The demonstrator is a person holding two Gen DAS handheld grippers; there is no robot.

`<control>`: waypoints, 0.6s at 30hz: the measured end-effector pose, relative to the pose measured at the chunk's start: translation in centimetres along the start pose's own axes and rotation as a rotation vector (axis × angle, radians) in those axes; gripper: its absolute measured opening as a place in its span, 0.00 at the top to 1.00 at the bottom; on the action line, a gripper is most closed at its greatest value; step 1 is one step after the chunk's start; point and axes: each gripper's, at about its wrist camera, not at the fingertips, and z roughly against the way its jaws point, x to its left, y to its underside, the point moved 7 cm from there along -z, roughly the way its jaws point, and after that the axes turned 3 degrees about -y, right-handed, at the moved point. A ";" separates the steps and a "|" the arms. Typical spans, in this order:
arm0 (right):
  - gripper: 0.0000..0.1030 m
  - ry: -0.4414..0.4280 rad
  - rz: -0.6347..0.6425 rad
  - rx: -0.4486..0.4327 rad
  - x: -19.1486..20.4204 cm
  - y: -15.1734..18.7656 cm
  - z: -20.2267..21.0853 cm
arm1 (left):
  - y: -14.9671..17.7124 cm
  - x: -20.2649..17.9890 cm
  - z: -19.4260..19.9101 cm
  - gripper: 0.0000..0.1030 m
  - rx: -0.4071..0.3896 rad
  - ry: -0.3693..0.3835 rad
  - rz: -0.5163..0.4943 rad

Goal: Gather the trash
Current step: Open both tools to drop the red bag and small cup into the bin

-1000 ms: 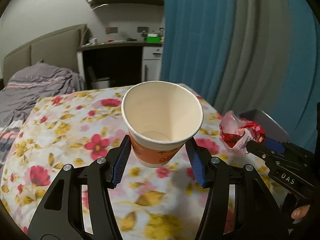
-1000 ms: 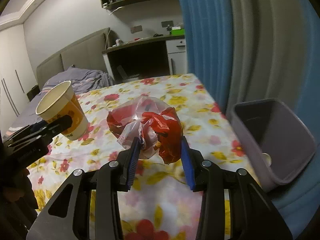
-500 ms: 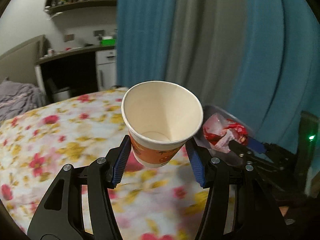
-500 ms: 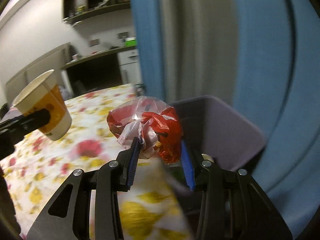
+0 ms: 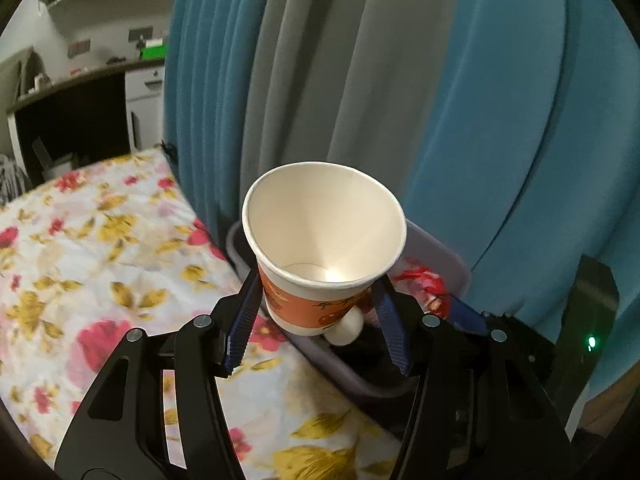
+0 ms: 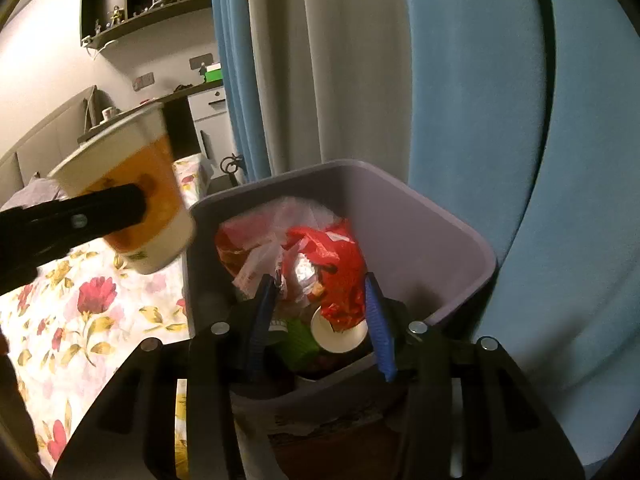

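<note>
My left gripper (image 5: 316, 320) is shut on an empty orange-and-white paper cup (image 5: 324, 240), held upright above the near edge of a grey-purple trash bin (image 5: 448, 256). The cup also shows in the right wrist view (image 6: 132, 196), left of the bin (image 6: 400, 208). My right gripper (image 6: 320, 312) is shut on a crumpled red-and-clear plastic bag (image 6: 304, 252), held over the open bin. Inside the bin lie a white cup (image 6: 340, 332) and green trash (image 6: 298, 340).
The bin stands against the right edge of a bed with a floral sheet (image 5: 80, 264). Blue and grey curtains (image 5: 400, 80) hang close behind the bin. A dark desk and white drawers (image 5: 144, 92) stand at the far left.
Both grippers swung right from over the bed to the bin. The bag is now above the bin's opening and the cup is at the bin's near edge. Both grips held.
</note>
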 end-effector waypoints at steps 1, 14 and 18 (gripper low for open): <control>0.54 -0.002 0.003 0.000 0.0 0.0 -0.1 | 0.0 -0.1 -0.4 0.46 0.005 0.006 0.002; 0.26 0.052 -0.035 -0.039 -3.7 1.4 2.3 | 1.0 -1.5 -4.1 0.29 0.069 0.104 0.051; 0.18 0.068 -0.038 -0.061 -3.7 1.5 3.7 | 1.1 -0.7 -2.9 0.19 0.044 0.053 0.049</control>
